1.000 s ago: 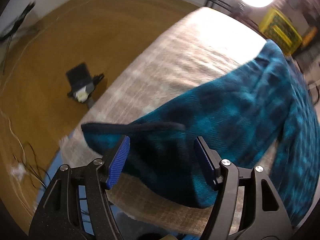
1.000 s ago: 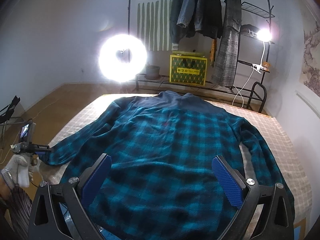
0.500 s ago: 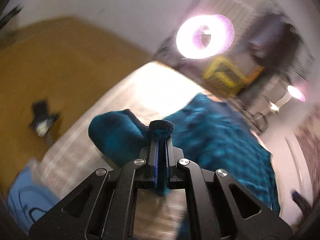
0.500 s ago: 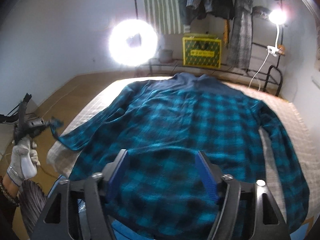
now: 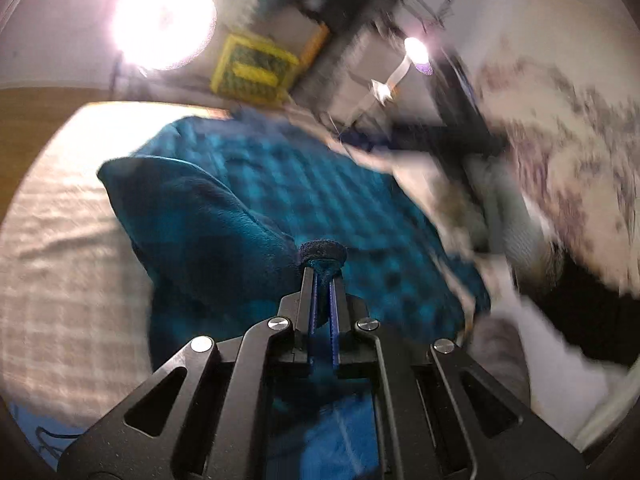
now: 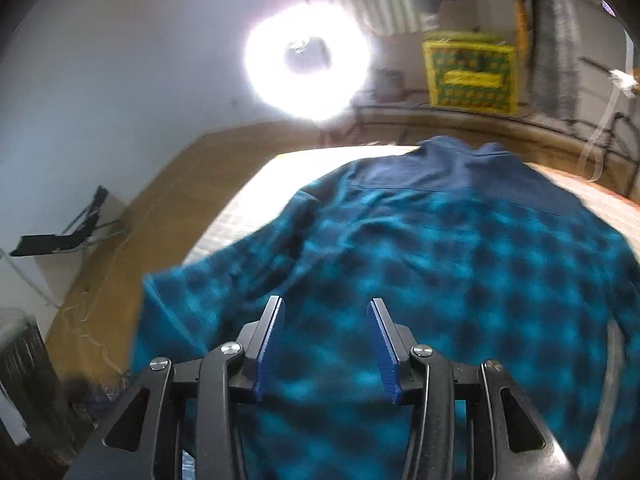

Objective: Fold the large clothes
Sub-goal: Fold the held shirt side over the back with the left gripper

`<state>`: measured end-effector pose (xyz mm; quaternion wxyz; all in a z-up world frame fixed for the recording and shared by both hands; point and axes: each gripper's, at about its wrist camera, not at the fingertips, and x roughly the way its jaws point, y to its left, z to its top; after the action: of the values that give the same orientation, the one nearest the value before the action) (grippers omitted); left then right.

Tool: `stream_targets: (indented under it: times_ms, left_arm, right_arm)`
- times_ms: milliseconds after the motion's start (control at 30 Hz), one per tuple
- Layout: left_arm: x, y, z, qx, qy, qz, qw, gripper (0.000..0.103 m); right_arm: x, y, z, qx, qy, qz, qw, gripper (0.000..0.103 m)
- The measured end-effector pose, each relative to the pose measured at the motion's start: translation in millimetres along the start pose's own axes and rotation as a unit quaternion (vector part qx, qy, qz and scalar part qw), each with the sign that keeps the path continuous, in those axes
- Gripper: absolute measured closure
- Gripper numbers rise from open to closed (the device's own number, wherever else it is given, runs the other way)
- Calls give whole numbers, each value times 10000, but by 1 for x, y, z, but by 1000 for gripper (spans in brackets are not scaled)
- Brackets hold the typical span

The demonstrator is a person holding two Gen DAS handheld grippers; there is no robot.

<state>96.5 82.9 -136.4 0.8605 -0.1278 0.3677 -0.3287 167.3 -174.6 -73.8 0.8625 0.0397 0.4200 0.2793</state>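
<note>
We see the left tool (image 5: 323, 268) pinching the shirt (image 6: 440, 264) cuff at frame centre; the shirt lies spread on the bed (image 5: 60, 240). The right tool (image 6: 326, 344), half spread and just closing, hovers over it, gripping nothing.

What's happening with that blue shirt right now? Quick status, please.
Left gripper shut on the sleeve cuff, sleeve lifted. Right gripper closing over the plaid shirt, nothing pinched yet. Nothing in the way.

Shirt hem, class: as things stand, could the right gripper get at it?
Probably yes. The right gripper hangs just above the plaid shirt near its close edge, jaws apart after closing partway, nothing between them. The left gripper pinches the sleeve cuff off to the side.
</note>
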Motion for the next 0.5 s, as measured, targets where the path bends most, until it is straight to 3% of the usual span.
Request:
stream_targets:
  times_ms: [100, 267, 400, 467, 500]
  left_arm:
    - [5, -7, -16, 275, 414, 80, 9987, 100]
    - [-10, -10, -38, 426, 604, 195, 9971, 100]
    - [-20, -6, -49, 241, 802, 275, 9961, 99]
    - [-21, 6, -46, 55, 820, 270, 9963, 96]
    - [-22, 14, -44, -96, 778, 244, 9966, 89]
  right_arm:
    - [37, -1, 27, -33, 242, 242, 9994, 58]
    - [104, 18, 57, -301, 592, 465, 9967, 57]
    - [146, 32, 73, -198, 897, 696, 9933, 58]
    - [164, 40, 77, -285, 979, 592, 9930, 58]
    - [171, 41, 77, -318, 1011, 506, 9931, 61]
